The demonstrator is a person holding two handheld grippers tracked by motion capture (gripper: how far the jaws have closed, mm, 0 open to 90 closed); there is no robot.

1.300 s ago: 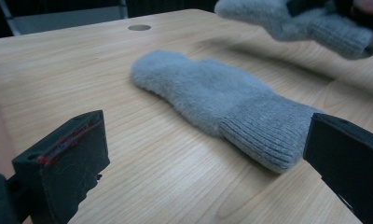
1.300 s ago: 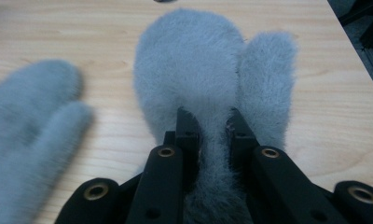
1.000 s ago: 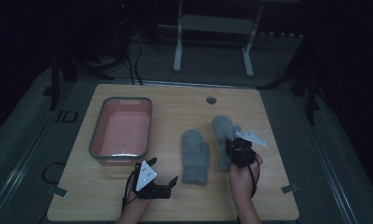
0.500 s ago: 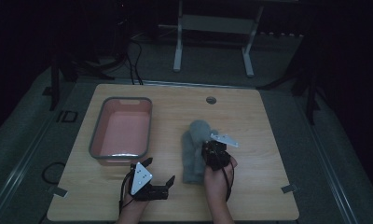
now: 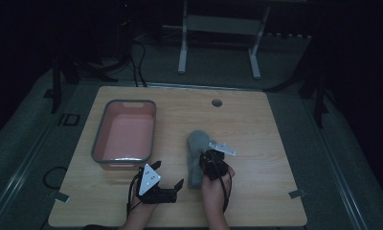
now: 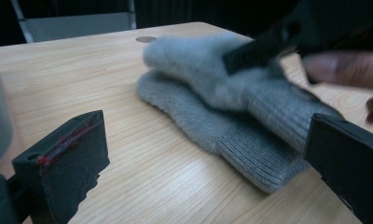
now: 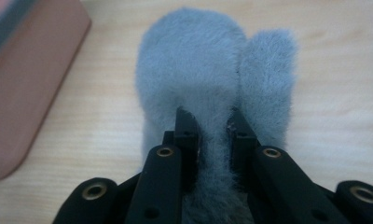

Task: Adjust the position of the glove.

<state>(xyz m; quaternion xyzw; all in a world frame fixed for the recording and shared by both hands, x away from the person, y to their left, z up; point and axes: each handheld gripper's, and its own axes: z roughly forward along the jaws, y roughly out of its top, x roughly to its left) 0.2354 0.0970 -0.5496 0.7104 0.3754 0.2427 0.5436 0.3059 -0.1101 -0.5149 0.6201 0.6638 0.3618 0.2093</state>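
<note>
Right gripper [image 7: 211, 122]: pinching upper fuzzy grey knit mitten [image 7: 208, 74], stacked on matching lower mitten [image 6: 250, 156]. Left gripper [image 6: 208, 163]: spread, on light wooden tabletop [image 5: 256, 120].

Our left tool [image 5: 176, 188] is black, with a pale grey three-cornered plate dotted with dark holes on top, red marks on one jaw pad, and a black cable behind. Our right tool [image 5: 209, 160] is black too, with brass-ringed pivot screws along its arms.
</note>
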